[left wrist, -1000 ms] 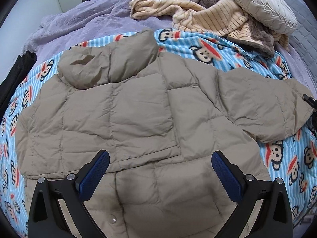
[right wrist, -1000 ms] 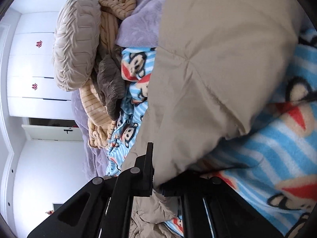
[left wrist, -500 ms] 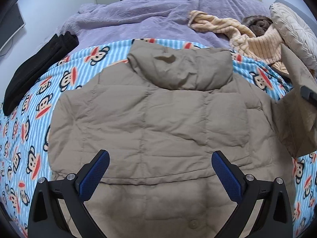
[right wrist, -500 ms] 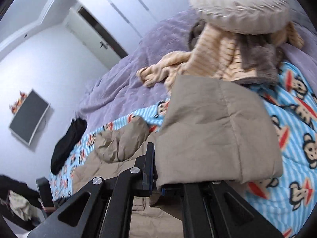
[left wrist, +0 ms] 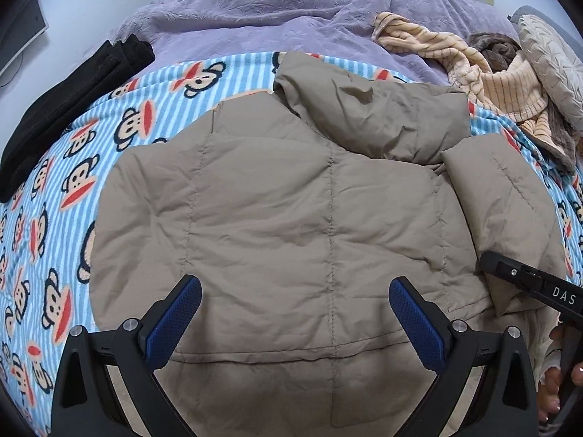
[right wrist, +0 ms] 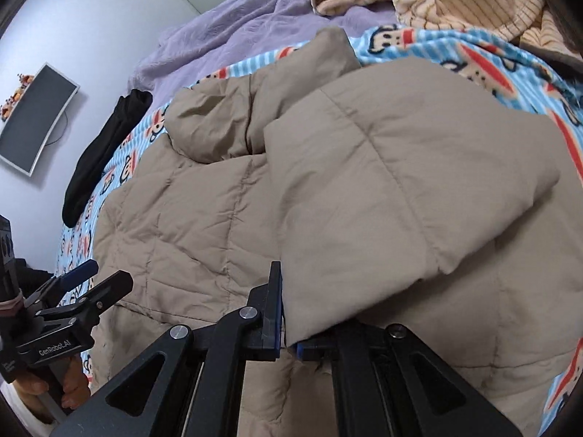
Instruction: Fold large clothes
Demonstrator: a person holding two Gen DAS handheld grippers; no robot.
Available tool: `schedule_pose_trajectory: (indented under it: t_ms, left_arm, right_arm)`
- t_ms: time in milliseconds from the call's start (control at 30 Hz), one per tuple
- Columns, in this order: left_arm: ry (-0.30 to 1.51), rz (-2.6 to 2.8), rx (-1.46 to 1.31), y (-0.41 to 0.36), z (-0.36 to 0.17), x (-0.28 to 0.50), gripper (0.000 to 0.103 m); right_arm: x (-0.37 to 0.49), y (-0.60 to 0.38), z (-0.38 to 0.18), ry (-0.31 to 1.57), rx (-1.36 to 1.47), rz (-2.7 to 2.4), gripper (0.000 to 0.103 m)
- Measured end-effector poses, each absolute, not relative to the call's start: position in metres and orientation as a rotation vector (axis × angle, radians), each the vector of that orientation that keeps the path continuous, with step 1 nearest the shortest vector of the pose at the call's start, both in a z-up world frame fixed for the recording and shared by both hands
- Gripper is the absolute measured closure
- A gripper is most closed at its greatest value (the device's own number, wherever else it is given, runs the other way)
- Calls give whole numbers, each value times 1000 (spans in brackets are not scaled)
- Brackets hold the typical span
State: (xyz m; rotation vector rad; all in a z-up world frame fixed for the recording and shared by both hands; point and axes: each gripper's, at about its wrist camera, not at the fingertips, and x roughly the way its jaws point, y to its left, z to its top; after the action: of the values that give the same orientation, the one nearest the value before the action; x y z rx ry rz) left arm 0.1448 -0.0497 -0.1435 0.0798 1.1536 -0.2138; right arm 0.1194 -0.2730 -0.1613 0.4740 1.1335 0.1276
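Note:
A tan puffer jacket (left wrist: 291, 211) lies back-up on a blue monkey-print blanket (left wrist: 83, 167), hood (left wrist: 371, 116) toward the far side. My left gripper (left wrist: 291, 313) is open and empty above the jacket's lower back. My right gripper (right wrist: 288, 331) is shut on the cuff of the jacket's right sleeve (right wrist: 393, 196) and holds the sleeve folded over the jacket's body. In the left wrist view the sleeve (left wrist: 499, 196) lies along the jacket's right side with the right gripper's black body at the right edge. The left gripper shows at the left in the right wrist view (right wrist: 78, 287).
A purple quilt (left wrist: 277, 18) covers the far bed. A black garment (left wrist: 69, 105) lies at the left. Striped beige clothes (left wrist: 473, 65) and a round cushion (left wrist: 550, 62) are piled at the far right. A monitor (right wrist: 32, 113) hangs on the wall.
My right gripper has carried the sleeve up and inward from the blanket onto the jacket's body. My left gripper has shifted left over the jacket and stays open.

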Motion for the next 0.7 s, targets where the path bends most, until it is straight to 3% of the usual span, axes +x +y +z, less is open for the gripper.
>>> schedule_pose_trajectory:
  t_ms: [133,167,233,267,300,433,467,500,567,700]
  left_arm:
    - [1137,-246,53,-52,-139,152,0]
    - [1135,-251,49,-51,-138,154,0]
    - [1133,-260,40,-49,-138,158,0]
    - [1134,-264,32,-47,-138,160,0]
    - [1135,-267,21,-44,-138,162,0]
    - [1148,-294,-40,-33,-139,166,0]
    - [1149,-308,-66,-28,-139,168,0]
    - [1150,-324,-96,-23,-138,170,0]
    - [1153,-361,-158,-12,-137,174,0]
    - [1165,-428,-270,7,-136,180,0]
  right_arm:
    - [118,-290,-162,1146,604,107,94]
    - [115,-296,-157,1133,637,105,89]
    - [104,-310,-147,1079,698,90,67]
    - [98,-319,-141,1040,735,67,43]
    - [88,-332,-135,982,785,27,34]
    - [77,-374,-137,887,978,-81,35]
    - [78,-381,-140,884,1013,-97,44]
    - [81,-385,-142,876,1039,-97,70]
    - [91,-382,-137,873,1010,-88,88]
    - [115,-335,-107,869,796,47,89]
